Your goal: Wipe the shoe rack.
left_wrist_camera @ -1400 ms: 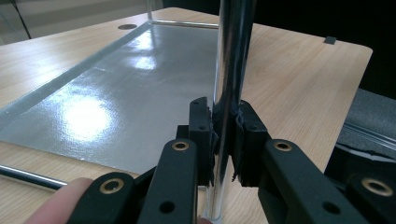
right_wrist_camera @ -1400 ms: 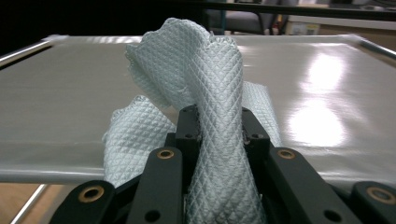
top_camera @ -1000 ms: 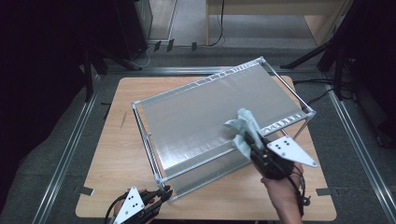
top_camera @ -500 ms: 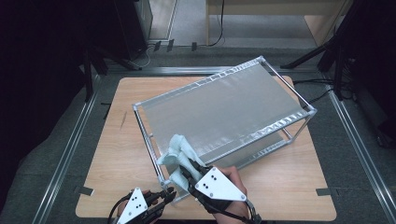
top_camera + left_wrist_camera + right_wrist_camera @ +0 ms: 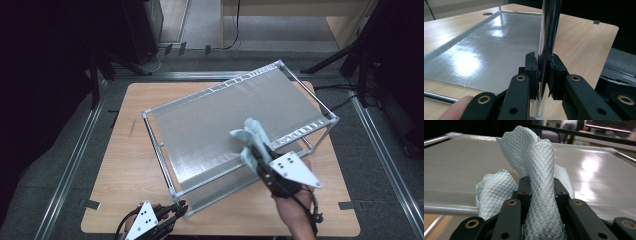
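A metal rack with a grey shelf sheet (image 5: 235,120) stands slantwise on the wooden table. My left gripper (image 5: 177,209) is shut on the rack's near corner post (image 5: 547,50), low down by the table's front edge. My right gripper (image 5: 252,152) is shut on a pale blue waffle-weave cloth (image 5: 250,135), which rests on the shelf's near right part. In the right gripper view the cloth (image 5: 539,170) bulges up between the jaws, with the shelf top (image 5: 461,165) spreading out behind it.
The wooden table (image 5: 125,150) has bare room left of the rack. Metal floor rails (image 5: 75,160) run along both sides of the table. A lower grey sheet (image 5: 474,50) lies under the rack. Cables and dark stands are at the back.
The right gripper with the cloth swept from the shelf's right part to its near left corner, then back to the right. The left gripper stayed on the post.
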Tool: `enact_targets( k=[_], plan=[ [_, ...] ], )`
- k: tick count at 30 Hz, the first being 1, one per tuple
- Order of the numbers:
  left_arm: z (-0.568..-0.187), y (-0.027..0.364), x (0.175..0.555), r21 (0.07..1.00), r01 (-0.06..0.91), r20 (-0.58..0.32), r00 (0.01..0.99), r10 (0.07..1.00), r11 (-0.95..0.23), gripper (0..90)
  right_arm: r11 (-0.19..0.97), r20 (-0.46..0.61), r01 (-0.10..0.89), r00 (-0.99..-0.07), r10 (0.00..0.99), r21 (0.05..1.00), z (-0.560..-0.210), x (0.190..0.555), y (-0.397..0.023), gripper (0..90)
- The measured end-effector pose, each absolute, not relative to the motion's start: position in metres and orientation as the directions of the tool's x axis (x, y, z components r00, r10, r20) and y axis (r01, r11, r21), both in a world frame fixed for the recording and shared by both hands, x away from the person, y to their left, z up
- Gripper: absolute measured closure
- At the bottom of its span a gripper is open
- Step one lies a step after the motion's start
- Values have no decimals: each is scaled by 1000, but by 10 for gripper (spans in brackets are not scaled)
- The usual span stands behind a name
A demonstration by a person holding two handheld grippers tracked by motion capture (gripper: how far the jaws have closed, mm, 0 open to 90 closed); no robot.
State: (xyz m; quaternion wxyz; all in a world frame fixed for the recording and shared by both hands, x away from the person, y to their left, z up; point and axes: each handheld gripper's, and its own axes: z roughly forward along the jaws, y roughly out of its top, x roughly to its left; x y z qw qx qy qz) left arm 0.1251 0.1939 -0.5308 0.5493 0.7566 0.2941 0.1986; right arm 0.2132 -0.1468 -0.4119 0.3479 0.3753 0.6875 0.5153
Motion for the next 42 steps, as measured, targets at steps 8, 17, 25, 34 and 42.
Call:
enact_targets(
  k=[8,17,25,34,42],
  plan=[
    [-531,198,127,948,233,-26,734,679,-216,807,63,-10,181,-279,960,981,-411,235,-226,742],
    [-531,200,128,948,238,-29,725,688,-211,807,7,32,223,-174,984,975,-420,244,-274,751],
    [-531,201,128,948,240,-29,716,697,-208,808,57,19,247,-295,955,967,-419,239,-239,747],
    [-531,203,129,948,245,-32,711,702,-205,808,146,-25,200,-509,860,969,-416,205,-149,733],
    [-531,202,129,949,246,-36,710,704,-199,807,200,-34,142,-732,681,969,-419,160,-69,731]
  ],
)
